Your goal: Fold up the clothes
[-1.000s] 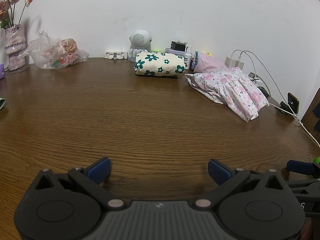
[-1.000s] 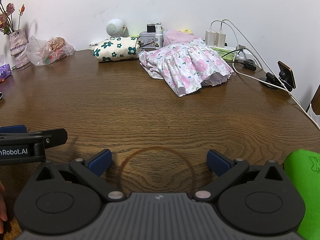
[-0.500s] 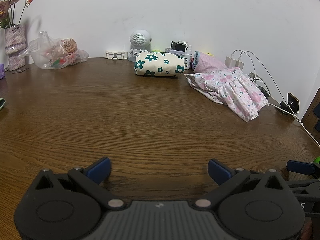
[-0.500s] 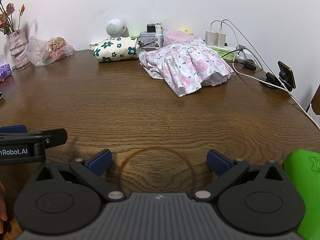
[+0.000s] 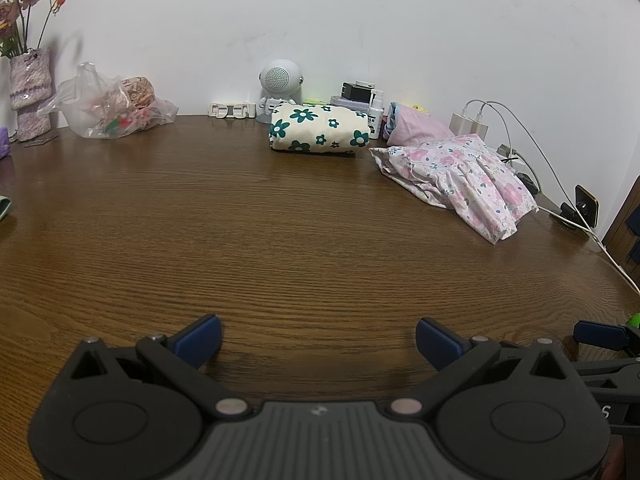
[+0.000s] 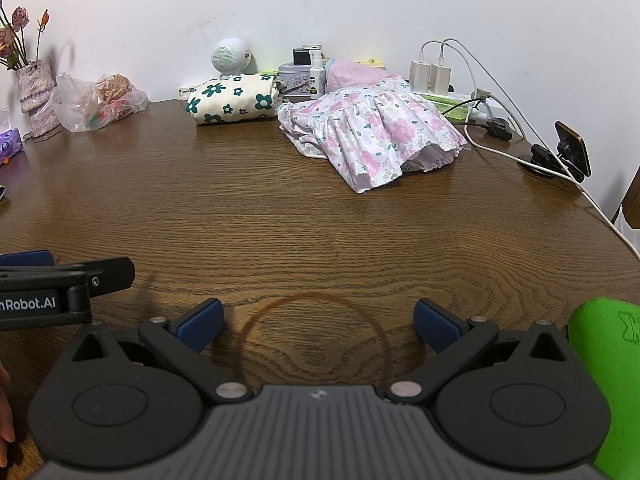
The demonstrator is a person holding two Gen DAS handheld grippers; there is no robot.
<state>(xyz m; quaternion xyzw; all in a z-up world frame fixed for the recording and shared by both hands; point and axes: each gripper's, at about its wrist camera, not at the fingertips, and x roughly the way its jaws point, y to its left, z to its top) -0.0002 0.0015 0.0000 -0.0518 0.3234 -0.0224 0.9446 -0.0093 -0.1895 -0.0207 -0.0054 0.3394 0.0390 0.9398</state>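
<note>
A pink floral dress [image 5: 460, 176] lies crumpled at the far right of the wooden table [image 5: 280, 240]; it also shows in the right wrist view [image 6: 376, 136]. A folded cream cloth with green flowers [image 5: 320, 130] sits at the back; it also shows in the right wrist view [image 6: 234, 98]. A folded pink garment [image 5: 416, 128] lies behind the dress. My left gripper [image 5: 318, 340] is open and empty, low over the near table. My right gripper [image 6: 318, 326] is open and empty beside it; the left gripper's side [image 6: 60, 284] shows at its left.
At the back stand a vase of flowers [image 5: 30, 92], a plastic bag [image 5: 112, 108], a white round speaker [image 5: 280, 84], small bottles and boxes [image 6: 308, 74], chargers with cables [image 6: 432, 74] and a phone on a stand [image 6: 572, 152]. A green object [image 6: 604, 380] is at the near right.
</note>
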